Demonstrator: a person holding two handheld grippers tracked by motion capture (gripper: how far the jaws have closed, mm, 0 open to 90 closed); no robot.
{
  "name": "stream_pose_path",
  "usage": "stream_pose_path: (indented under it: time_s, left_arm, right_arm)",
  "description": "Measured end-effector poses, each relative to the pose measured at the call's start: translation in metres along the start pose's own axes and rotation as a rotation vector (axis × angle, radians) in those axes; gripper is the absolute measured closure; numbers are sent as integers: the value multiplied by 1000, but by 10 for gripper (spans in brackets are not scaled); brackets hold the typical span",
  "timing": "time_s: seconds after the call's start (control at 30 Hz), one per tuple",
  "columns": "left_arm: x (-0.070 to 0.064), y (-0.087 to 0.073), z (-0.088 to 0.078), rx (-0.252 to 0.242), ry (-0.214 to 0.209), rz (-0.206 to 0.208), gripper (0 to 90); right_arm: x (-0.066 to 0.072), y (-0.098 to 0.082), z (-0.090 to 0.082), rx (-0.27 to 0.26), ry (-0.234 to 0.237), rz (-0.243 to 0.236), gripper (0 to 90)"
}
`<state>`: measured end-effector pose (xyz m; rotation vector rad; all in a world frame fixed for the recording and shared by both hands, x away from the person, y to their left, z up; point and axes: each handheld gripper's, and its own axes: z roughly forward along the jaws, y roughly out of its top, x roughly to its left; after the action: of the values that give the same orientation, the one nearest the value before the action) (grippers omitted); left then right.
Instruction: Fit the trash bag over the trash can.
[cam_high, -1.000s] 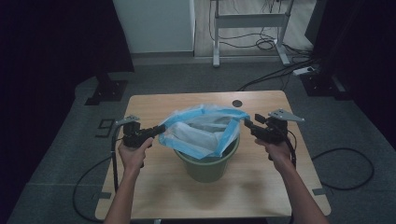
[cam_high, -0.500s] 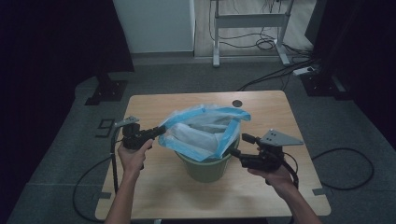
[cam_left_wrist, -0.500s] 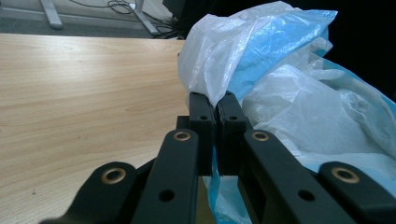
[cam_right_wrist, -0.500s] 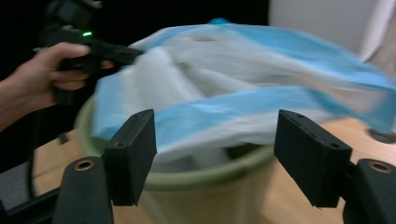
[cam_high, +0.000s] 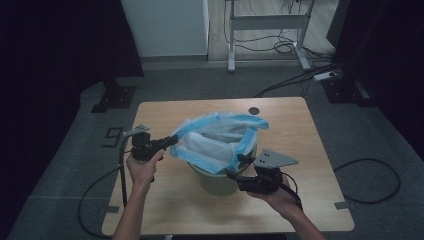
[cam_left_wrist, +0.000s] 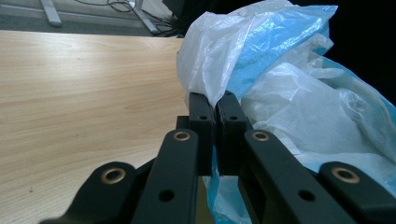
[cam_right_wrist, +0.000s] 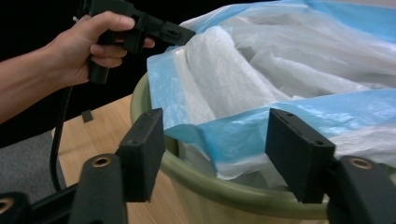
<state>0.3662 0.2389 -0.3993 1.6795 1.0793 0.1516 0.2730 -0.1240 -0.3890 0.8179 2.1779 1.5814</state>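
Observation:
A green bin (cam_high: 217, 182) stands mid-table, lined with a blue and white plastic bag (cam_high: 220, 140). My left gripper (cam_high: 172, 141) is at the bin's left side, shut on the bag's edge. In the left gripper view the jaws (cam_left_wrist: 215, 100) pinch a white fold of the bag (cam_left_wrist: 289, 93). My right gripper (cam_high: 236, 167) is at the bin's front right rim. Its jaws (cam_right_wrist: 215, 135) have just been closing and stand apart, with the bag's blue edge (cam_right_wrist: 243, 133) between them, untouched. The bin's rim (cam_right_wrist: 210, 184) runs just below.
The wooden table (cam_high: 165, 200) has bare room in front of and beside the bin. A small dark round spot (cam_high: 254, 110) is at its far edge. A metal desk frame (cam_high: 265, 22) and cables (cam_high: 367, 165) are on the floor around.
My right gripper let go of the bag's far right corner and came round to the bin's near rim. The bag's right corner now hangs loose. The left gripper has kept its hold.

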Motion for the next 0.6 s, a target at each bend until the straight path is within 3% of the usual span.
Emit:
stream_pose_path:
  time_s: [0.13, 0.37, 0.5, 0.6]
  left_arm:
    - [0, 0, 0, 0, 1, -1, 865]
    - [0, 0, 0, -3, 3, 1, 863]
    - [0, 0, 0, -4, 4, 1, 863]
    - [0, 0, -1, -7, 3, 1, 863]
  right_arm:
    - [7, -1, 0, 7, -12, -22, 537]
    - [4, -4, 0, 20, -6, -31, 792]
    - [4, -4, -1, 16, 7, -40, 888]
    - [2, -3, -3, 2, 11, -40, 890]
